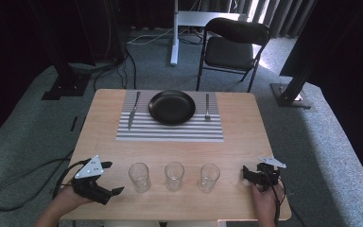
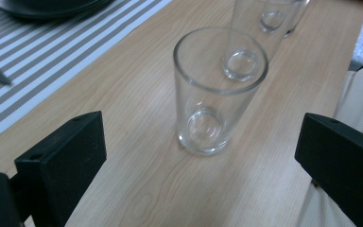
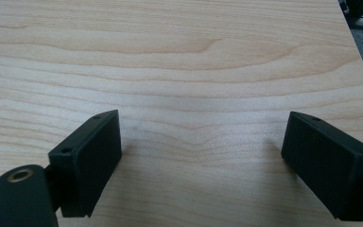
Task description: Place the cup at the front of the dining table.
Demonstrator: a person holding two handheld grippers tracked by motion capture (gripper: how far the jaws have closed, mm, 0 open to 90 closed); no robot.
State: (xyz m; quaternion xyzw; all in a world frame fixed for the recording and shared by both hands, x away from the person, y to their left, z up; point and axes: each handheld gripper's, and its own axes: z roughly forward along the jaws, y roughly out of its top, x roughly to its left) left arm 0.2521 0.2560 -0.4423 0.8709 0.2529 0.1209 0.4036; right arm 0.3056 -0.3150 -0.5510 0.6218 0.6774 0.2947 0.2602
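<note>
Three clear glasses stand upright in a row near the table's front edge: the left glass (image 1: 139,177), the middle glass (image 1: 174,175) and the right glass (image 1: 209,177). My left gripper (image 1: 113,178) rests at the front left corner, open, pointing at the left glass from a short way off. In the left gripper view that glass (image 2: 215,94) stands ahead of the wide-apart jaws, untouched, with the other two lined up behind it. My right gripper (image 1: 247,175) sits at the front right, open, to the right of the row. Its jaws (image 3: 201,137) hold nothing over bare wood.
A striped placemat (image 1: 170,132) lies at the far half of the wooden table (image 1: 246,137), with a black plate (image 1: 172,107), a knife (image 1: 133,110) to its left and a fork (image 1: 207,107) to its right. A black chair (image 1: 234,47) stands beyond the table.
</note>
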